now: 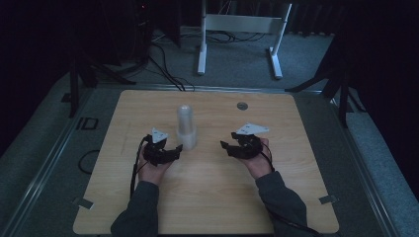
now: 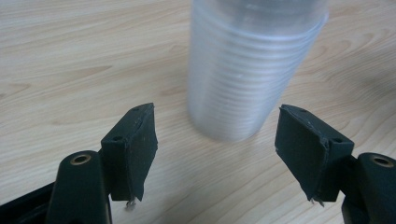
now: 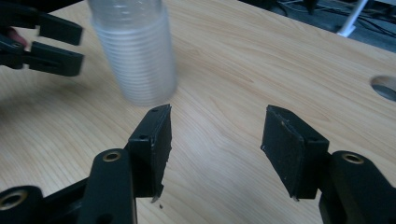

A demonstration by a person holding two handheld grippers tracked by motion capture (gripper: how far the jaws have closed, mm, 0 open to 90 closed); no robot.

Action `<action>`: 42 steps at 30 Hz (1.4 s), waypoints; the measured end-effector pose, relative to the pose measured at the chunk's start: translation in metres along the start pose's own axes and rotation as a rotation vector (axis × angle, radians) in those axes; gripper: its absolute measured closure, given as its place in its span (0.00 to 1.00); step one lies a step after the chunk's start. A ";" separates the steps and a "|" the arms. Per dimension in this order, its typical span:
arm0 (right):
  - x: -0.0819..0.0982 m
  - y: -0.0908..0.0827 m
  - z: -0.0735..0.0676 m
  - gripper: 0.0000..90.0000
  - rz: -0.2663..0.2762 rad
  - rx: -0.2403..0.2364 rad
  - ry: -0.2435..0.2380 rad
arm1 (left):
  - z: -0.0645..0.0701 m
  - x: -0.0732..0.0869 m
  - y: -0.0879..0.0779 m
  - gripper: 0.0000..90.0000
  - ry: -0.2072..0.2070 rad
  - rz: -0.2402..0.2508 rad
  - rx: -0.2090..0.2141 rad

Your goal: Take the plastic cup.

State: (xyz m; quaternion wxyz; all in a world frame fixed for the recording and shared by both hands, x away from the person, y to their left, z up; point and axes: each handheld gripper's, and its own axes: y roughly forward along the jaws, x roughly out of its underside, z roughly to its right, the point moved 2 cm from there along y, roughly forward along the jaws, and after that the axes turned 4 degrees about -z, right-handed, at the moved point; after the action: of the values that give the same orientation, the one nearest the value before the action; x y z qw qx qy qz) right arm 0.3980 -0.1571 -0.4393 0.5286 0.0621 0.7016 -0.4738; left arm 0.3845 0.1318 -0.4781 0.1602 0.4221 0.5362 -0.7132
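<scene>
A tall stack of clear plastic cups (image 1: 187, 126) stands upside down on the wooden table (image 1: 207, 197), left of its middle. My left gripper (image 1: 178, 147) is just left of the stack's base, jaws pointing at it. In the left gripper view the stack (image 2: 247, 65) rises just beyond the left gripper (image 2: 215, 135), whose pads stand apart with only bare wood between them. My right gripper (image 1: 225, 146) is off to the right of the stack, open. In the right gripper view the stack (image 3: 135, 51) sits beyond the empty right gripper (image 3: 215, 135), with the left gripper (image 3: 51, 44) behind it.
A round cable hole (image 1: 241, 105) lies in the tabletop at the back right, seen too as the hole (image 3: 385, 86) at the right gripper view's edge. A white desk frame (image 1: 237, 29) and cables sit on the dark carpet behind the table.
</scene>
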 end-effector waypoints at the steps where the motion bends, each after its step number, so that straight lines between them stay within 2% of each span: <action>1: -0.002 0.002 -0.001 0.47 0.000 -0.004 -0.008 | 0.002 -0.002 0.001 0.33 0.013 0.000 -0.001; 7: -0.014 0.009 -0.007 0.46 0.009 -0.028 -0.022 | 0.003 -0.006 0.003 0.33 0.028 0.021 0.017; 15: -0.024 0.015 -0.010 0.46 0.034 -0.070 0.013 | 0.006 -0.011 0.011 0.37 0.038 0.042 0.020; 18: -0.027 0.017 -0.011 0.46 0.039 -0.078 0.011 | 0.007 -0.012 0.013 0.37 0.034 0.043 0.029; 20: -0.032 0.020 -0.015 0.45 0.041 -0.091 0.010 | 0.008 -0.013 0.015 0.29 0.044 0.052 0.035; 26: -0.043 0.026 -0.023 0.43 0.049 -0.111 -0.002 | 0.008 -0.016 0.017 0.22 0.027 0.074 0.043; 35: -0.058 0.031 -0.031 0.42 0.051 -0.120 -0.022 | 0.007 -0.019 0.020 0.21 0.030 0.093 0.041; 36: -0.064 0.033 -0.033 0.41 0.066 -0.126 -0.023 | 0.007 -0.020 0.021 0.20 0.031 0.096 0.048; 39: -0.069 0.035 -0.035 0.40 0.070 -0.127 -0.024 | 0.007 -0.020 0.022 0.20 0.030 0.101 0.052; 41: -0.071 0.036 -0.036 0.40 0.073 -0.128 -0.031 | 0.007 -0.020 0.023 0.20 0.030 0.101 0.047; 42: -0.076 0.039 -0.040 0.40 0.078 -0.134 -0.050 | 0.006 -0.021 0.024 0.21 0.027 0.110 0.059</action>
State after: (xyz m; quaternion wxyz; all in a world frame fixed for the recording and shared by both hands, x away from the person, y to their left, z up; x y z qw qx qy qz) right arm 0.4269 -0.0755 -0.4016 0.5668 0.0421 0.7154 -0.4063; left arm 0.4105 0.1125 -0.4767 0.1794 0.4650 0.4929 -0.7132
